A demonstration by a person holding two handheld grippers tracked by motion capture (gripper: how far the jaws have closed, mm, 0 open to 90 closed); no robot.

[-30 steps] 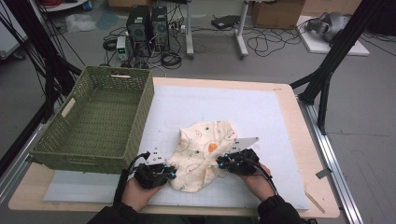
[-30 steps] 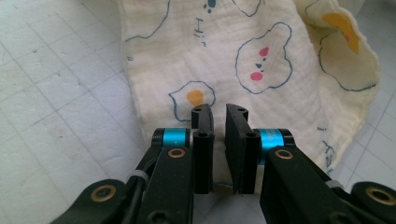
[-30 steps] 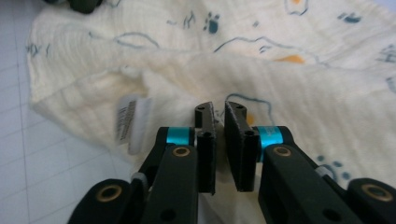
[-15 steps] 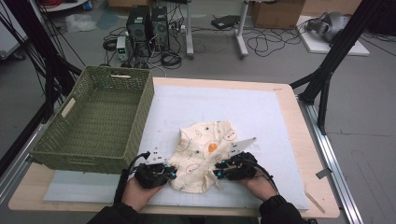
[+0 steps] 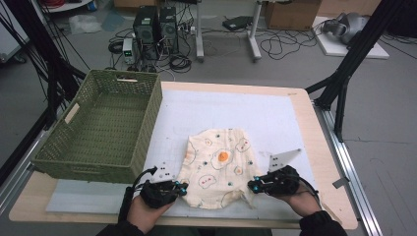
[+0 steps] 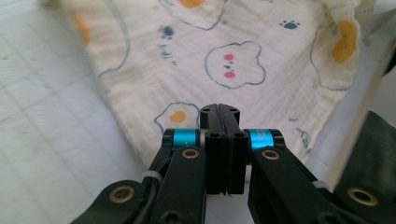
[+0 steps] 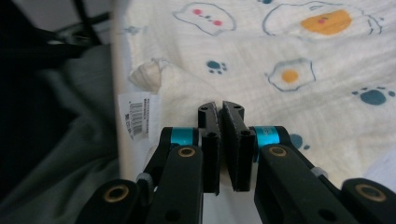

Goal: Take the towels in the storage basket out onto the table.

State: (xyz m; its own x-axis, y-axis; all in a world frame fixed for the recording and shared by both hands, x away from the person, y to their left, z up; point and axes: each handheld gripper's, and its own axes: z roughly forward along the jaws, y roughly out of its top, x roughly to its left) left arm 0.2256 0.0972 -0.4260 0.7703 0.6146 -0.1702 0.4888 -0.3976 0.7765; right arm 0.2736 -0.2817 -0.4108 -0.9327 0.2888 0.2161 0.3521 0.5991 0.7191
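Observation:
A cream cloth (image 5: 219, 164) printed with fried eggs, bears and paw prints lies on the white mat, its near edge stretched between my two grippers. My left gripper (image 5: 183, 189) holds the near left corner; in the left gripper view its jaws (image 6: 219, 112) have just closed together on the cloth's (image 6: 233, 60) hem. My right gripper (image 5: 253, 187) holds the near right corner; its jaws (image 7: 220, 109) have just closed too, with the cloth (image 7: 299, 56) pinched between them. A white label (image 7: 135, 114) hangs from that corner.
A green woven basket (image 5: 147, 125) stands at the left, its right wall close to the cloth. The white mat (image 5: 275, 113) covers the wooden table (image 5: 314, 128). Black frame legs rise at the far right and left, with cables and computers on the floor behind.
My right gripper has moved right and toward the table's front edge, and my left has shifted slightly. The cloth's near edge is now drawn out wider and flatter between them.

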